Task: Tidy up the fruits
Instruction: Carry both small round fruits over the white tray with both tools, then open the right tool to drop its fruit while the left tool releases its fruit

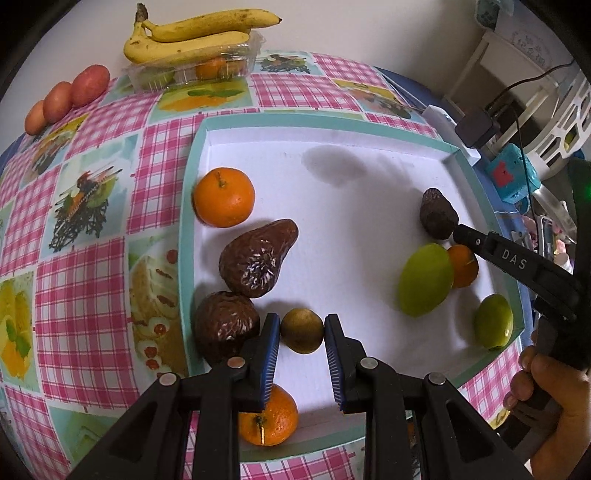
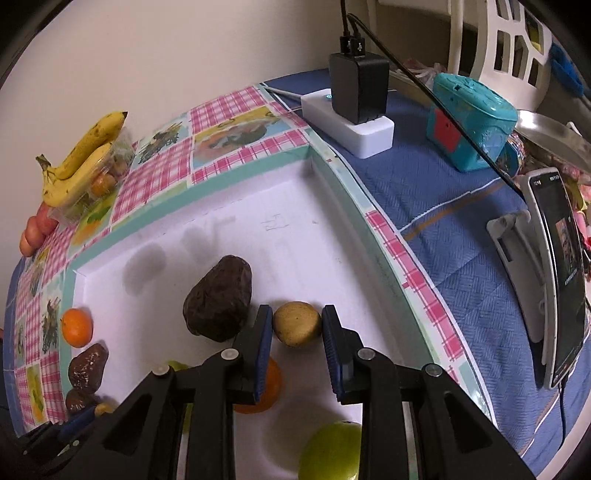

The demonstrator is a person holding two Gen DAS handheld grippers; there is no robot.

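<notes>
- Left wrist view: the left gripper (image 1: 302, 326) points steeply down into the white tray (image 1: 369, 177), its blue pads (image 1: 272, 332) pressed on both sides of a small yellow-green fruit (image 1: 302, 331).
- Just left of that grip sit two dark wrinkled avocados (image 1: 258, 258), the nearer one touching the left finger; an orange (image 1: 224, 196) lies farther off by the tray's left rim, and another orange (image 1: 267, 419) sits near, partly under the left finger.
- The tray's middle and far half are bare white floor, the widest free room.
- On the right, the right gripper (image 1: 456, 233) reaches in beside a dark avocado (image 1: 437, 218); a green fruit (image 1: 425, 279) overlaps a small orange (image 1: 463, 266), and a second green fruit (image 1: 493, 321) lies against the near right rim.
- Bananas (image 1: 192, 33) rest on a clear container (image 1: 192, 70) at the table's far edge.
- Right wrist view: the right gripper (image 2: 296, 325) is clamped on a small tan fruit (image 2: 296, 324), close to the tray's right rim (image 2: 354, 184).
- A dark avocado (image 2: 219, 299) sits just left, near the left finger; a green apple-like fruit (image 2: 332, 450) lies nearest.
- The far corner of the tray is open.
</notes>
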